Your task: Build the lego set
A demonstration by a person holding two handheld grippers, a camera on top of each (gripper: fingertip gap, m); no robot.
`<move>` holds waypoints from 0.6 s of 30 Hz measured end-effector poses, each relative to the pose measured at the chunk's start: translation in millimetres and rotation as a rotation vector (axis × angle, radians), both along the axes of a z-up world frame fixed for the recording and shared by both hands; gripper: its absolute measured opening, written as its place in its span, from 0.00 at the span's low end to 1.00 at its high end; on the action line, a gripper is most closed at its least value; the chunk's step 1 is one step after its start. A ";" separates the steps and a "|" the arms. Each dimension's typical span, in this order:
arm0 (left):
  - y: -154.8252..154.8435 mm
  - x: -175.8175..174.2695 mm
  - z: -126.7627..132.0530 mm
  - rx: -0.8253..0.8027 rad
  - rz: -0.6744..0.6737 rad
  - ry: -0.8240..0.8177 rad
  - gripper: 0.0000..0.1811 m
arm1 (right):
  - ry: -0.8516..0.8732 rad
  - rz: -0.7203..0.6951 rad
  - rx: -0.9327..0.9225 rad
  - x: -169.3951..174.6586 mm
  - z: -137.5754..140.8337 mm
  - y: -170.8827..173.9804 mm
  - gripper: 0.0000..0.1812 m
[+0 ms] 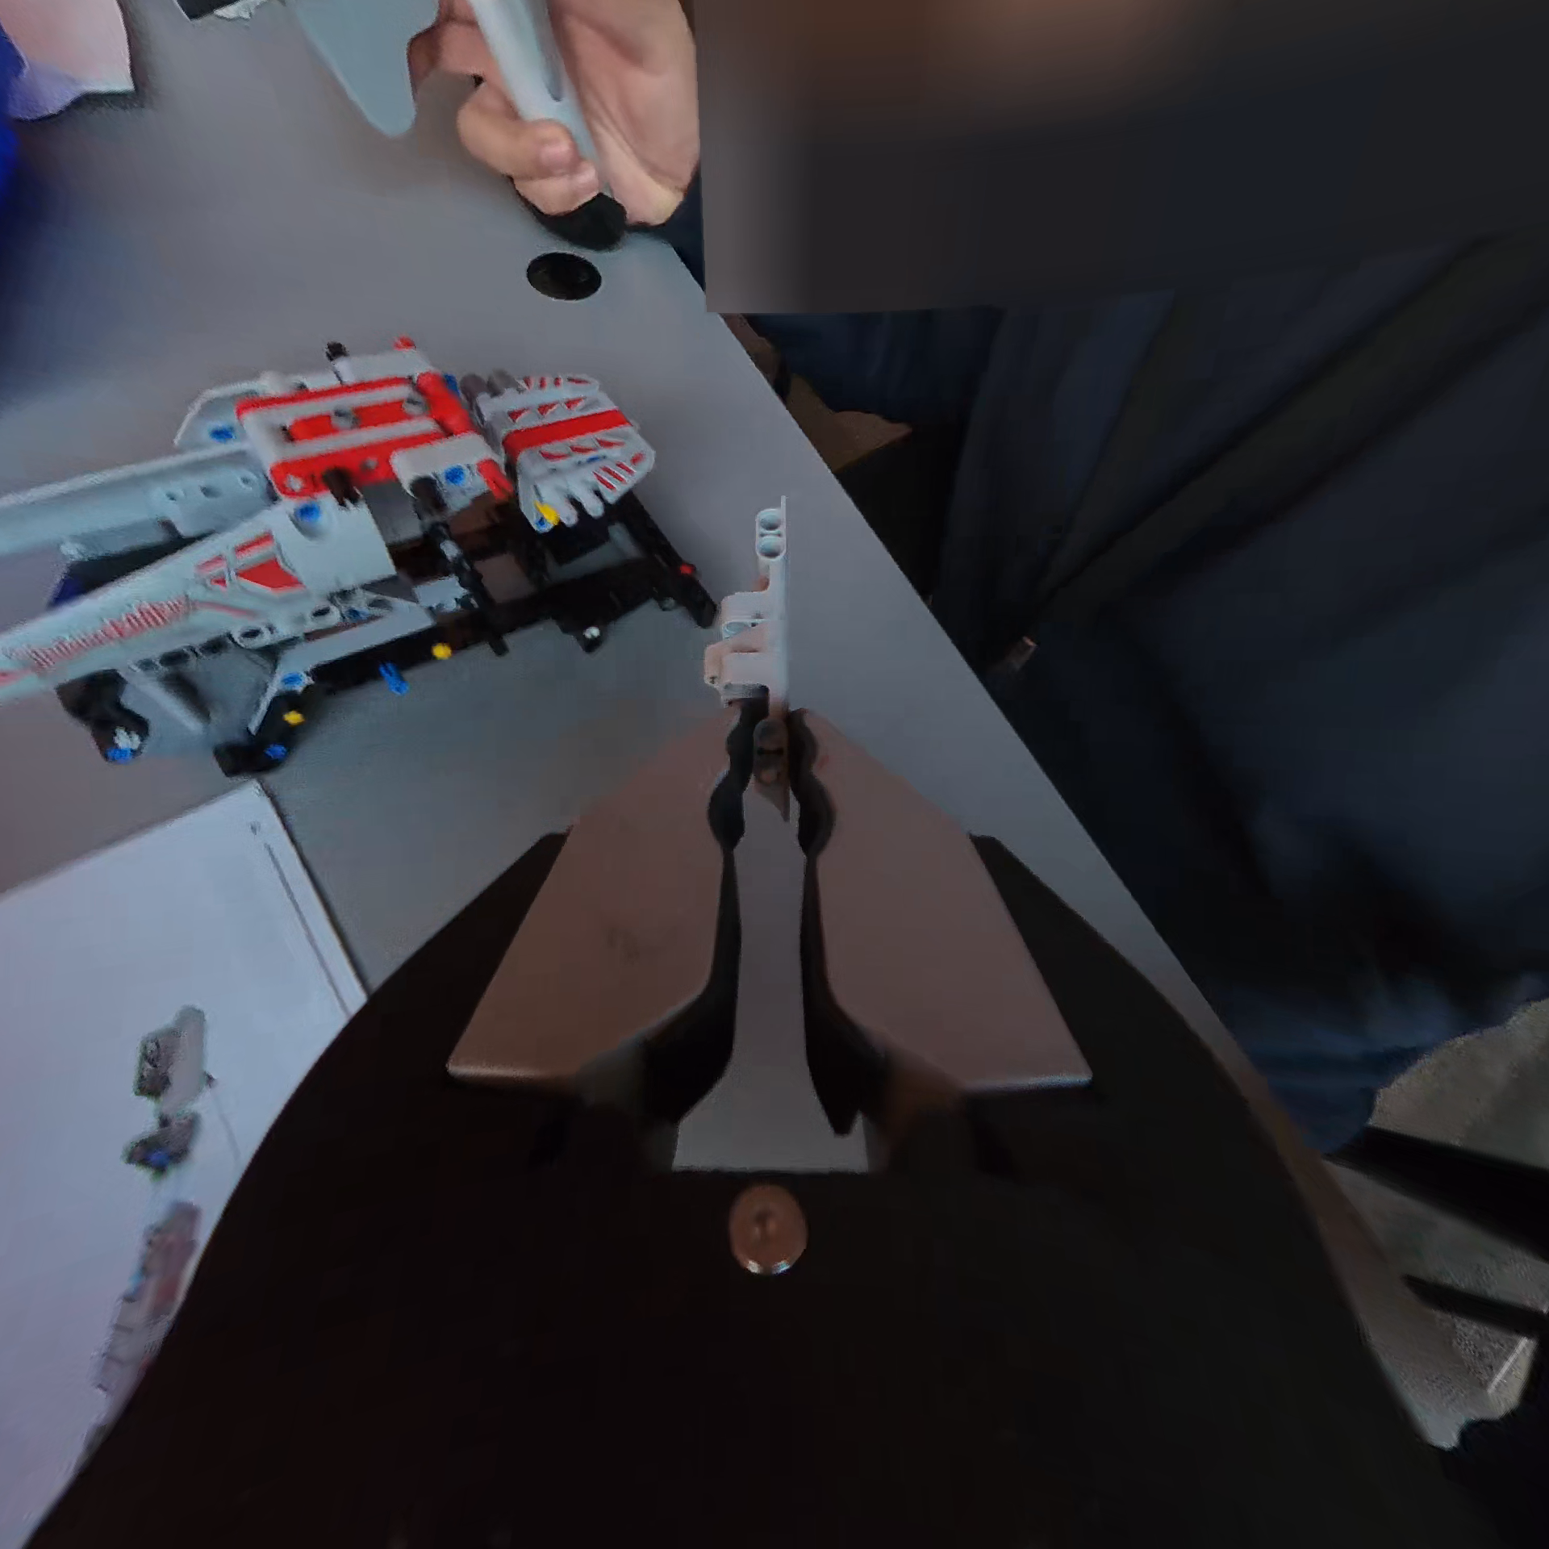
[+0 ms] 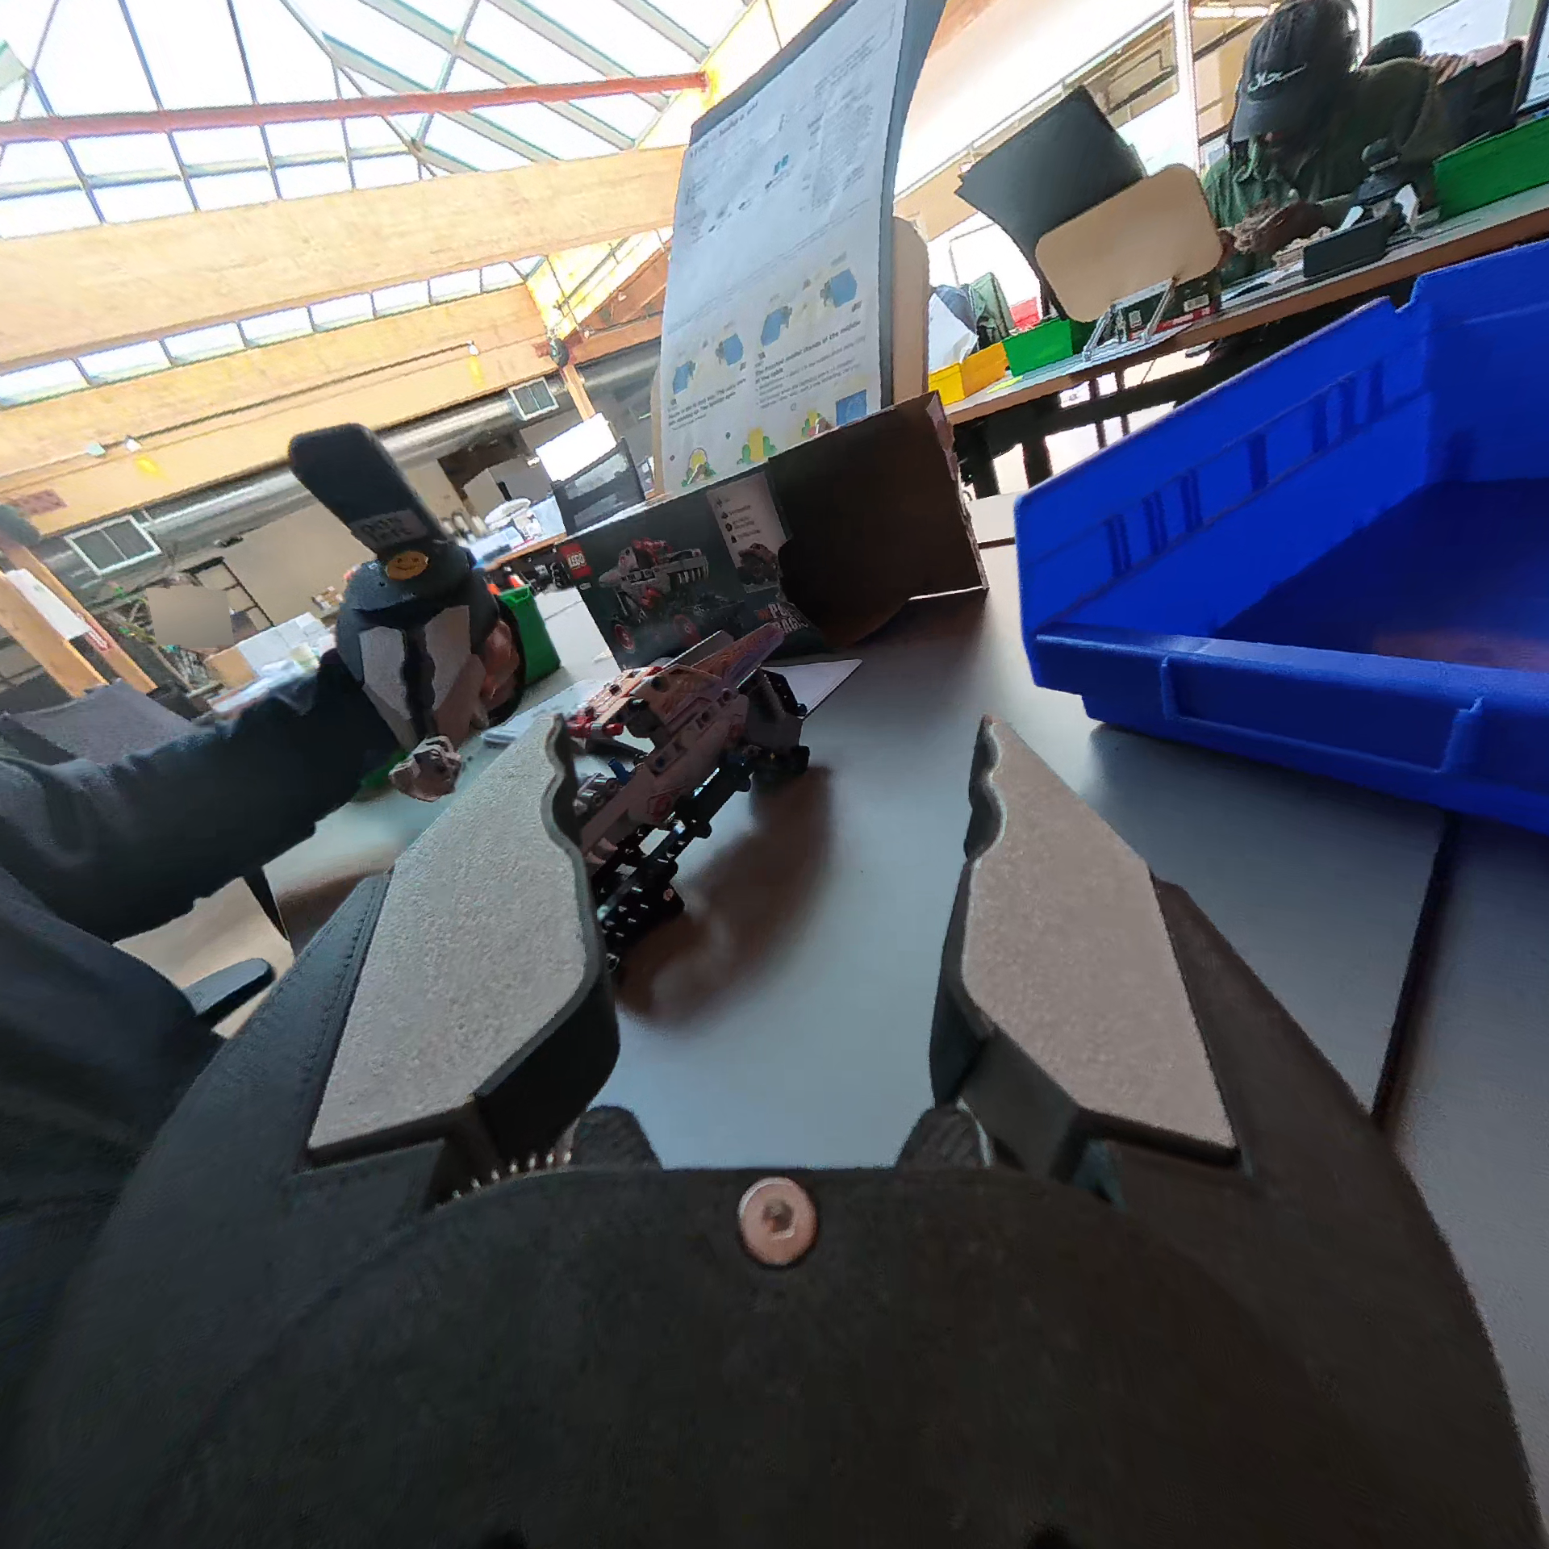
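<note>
A half-built white, red and black lego vehicle [image 1: 352, 536] lies on the grey table [image 1: 469, 796]; it also shows in the right wrist view [image 2: 679, 754]. My left gripper [image 1: 769, 729] is shut on a small white lego panel piece [image 1: 767, 612], held upright above the table near its right edge, to the right of the vehicle. In the right wrist view the left gripper [image 2: 427, 754] shows at the left with the piece [image 2: 427, 767] at its tip. My right gripper [image 2: 771, 771] is open and empty, low over the table just in front of the vehicle.
A blue bin [image 2: 1308, 620] stands at the right. The lego box [image 2: 696, 578] and an upright instruction sheet [image 2: 779, 243] stand behind the vehicle. A white booklet [image 1: 142, 1006] lies at the left. A cable hole [image 1: 564, 274] is in the table. A person's hand [image 1: 578, 101] holds the right gripper's handle. Spacing between my two grippers at the tips: around 25 cm.
</note>
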State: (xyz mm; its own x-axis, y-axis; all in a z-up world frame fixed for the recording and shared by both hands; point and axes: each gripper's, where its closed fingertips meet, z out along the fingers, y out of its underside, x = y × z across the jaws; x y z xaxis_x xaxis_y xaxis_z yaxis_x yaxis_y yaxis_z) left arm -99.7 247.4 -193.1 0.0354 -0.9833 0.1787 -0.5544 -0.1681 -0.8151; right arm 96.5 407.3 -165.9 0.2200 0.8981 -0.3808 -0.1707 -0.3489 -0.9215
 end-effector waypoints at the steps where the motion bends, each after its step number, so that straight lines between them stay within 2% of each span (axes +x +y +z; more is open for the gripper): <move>1: -7.1 -4.1 -0.9 0.000 0.007 -0.010 0.02 | -0.017 0.003 0.011 -2.1 -1.0 -1.5 0.51; 5: -18.8 -26.9 -8.5 0.041 0.110 -0.026 0.02 | -0.177 -0.024 0.061 -18.0 -15.2 -11.3 0.53; 9: -20.3 -57.1 -18.4 -0.005 0.247 -0.021 0.02 | -0.318 0.036 0.050 -65.3 -32.7 -61.7 0.57; 11: -22.0 -70.1 -22.7 -0.031 0.289 -0.031 0.02 | -0.431 -0.005 0.077 -85.9 -44.6 -77.6 0.57; 14: -28.7 -83.7 -30.7 -0.056 0.306 -0.027 0.02 | -0.537 -0.093 0.114 -106.3 -51.2 -87.5 0.57; 18: -37.0 -96.0 -38.5 -0.040 0.307 -0.012 0.02 | -0.593 -0.144 0.094 -121.3 -53.7 -87.3 0.54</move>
